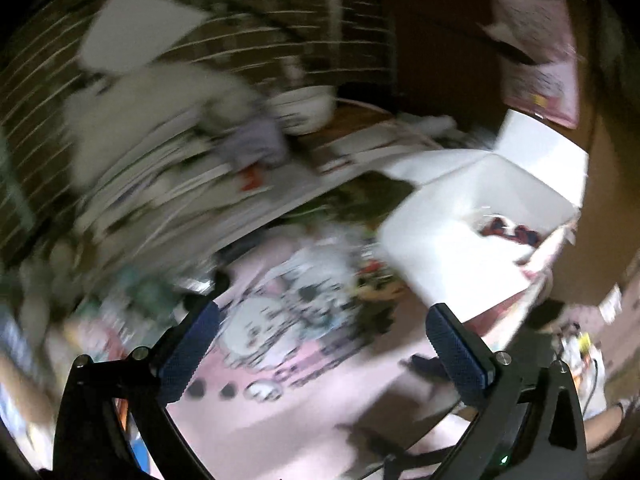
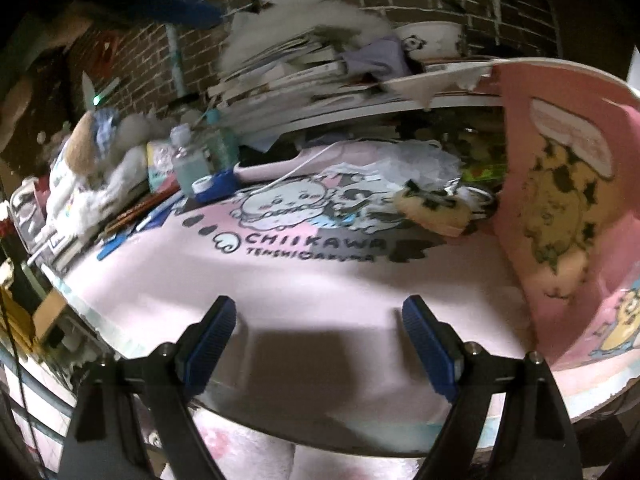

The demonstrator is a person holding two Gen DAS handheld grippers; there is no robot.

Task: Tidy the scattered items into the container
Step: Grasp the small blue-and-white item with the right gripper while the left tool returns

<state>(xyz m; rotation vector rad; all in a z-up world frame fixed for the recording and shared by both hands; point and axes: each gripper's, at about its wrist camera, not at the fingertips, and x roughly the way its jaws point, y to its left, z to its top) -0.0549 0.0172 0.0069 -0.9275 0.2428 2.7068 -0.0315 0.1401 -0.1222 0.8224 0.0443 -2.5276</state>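
The left wrist view is blurred by motion. My left gripper (image 1: 324, 348) is open over the pink printed mat (image 1: 304, 392) with nothing between its fingers. To its right stands the container (image 1: 452, 240), white inside and pink outside, with a red and dark blue item (image 1: 510, 233) lying in it. My right gripper (image 2: 320, 336) is open and empty above the near part of the mat (image 2: 320, 280). The container's pink wall (image 2: 560, 200) rises at the right. A yellow plush with a black bow (image 2: 432, 212) lies on the mat beside it.
A blue tape roll (image 2: 212, 186), a clear bottle (image 2: 188, 160) and a plush toy (image 2: 88, 160) crowd the mat's left side. A crumpled white bag (image 2: 400, 164) lies at the back. Behind it are stacked books (image 2: 320, 72), a bowl (image 2: 432, 40) and a brick wall (image 2: 132, 68).
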